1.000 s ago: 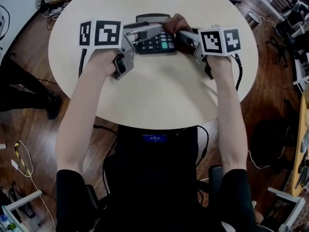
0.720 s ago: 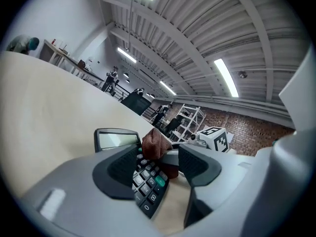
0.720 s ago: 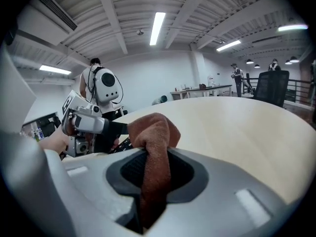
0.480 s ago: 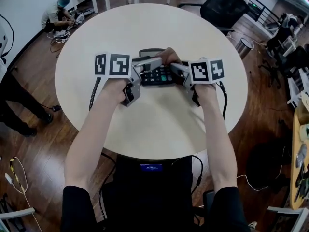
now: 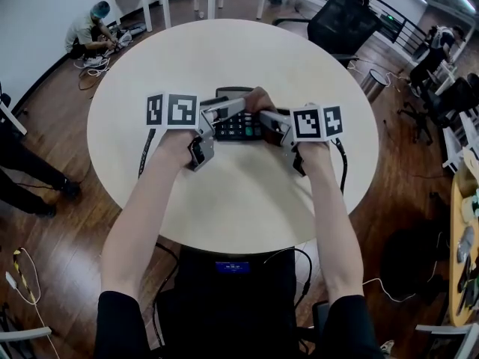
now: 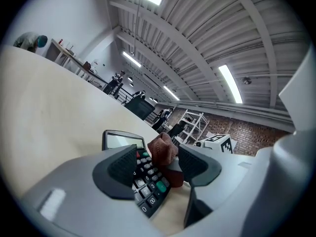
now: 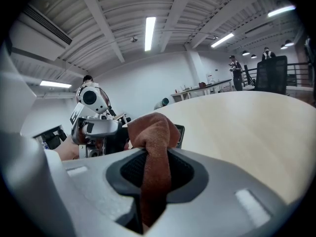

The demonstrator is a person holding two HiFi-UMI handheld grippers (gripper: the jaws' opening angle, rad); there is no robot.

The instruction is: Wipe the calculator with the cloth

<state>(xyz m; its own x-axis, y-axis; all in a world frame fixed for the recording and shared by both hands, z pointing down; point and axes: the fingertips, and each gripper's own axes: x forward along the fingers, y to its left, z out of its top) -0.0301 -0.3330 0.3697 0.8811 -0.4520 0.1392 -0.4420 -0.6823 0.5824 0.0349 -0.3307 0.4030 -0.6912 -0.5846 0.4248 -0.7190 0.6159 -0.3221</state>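
A dark calculator (image 5: 238,126) with a green key lies on the round pale table (image 5: 224,193), display end away from me. My right gripper (image 5: 263,115) is shut on a brown-red cloth (image 5: 260,99), whose bunched end rests on the calculator's upper right part. In the right gripper view the cloth (image 7: 156,132) hangs pinched between the jaws of that gripper (image 7: 153,174). My left gripper (image 5: 228,111) reaches over the calculator's left side. In the left gripper view its jaws stand apart around the calculator's (image 6: 145,177) near corner, with the cloth (image 6: 162,150) just beyond.
A black office chair (image 5: 346,22) stands at the table's far side. A person crouches by white desks at the far left (image 5: 90,24). Another person's legs (image 5: 26,172) stand left of the table. Cables trail from both grippers off the table's near edge.
The head view has drawn back, so the table looks smaller. Both grippers have stayed at the calculator; the cloth has shifted slightly left over its top.
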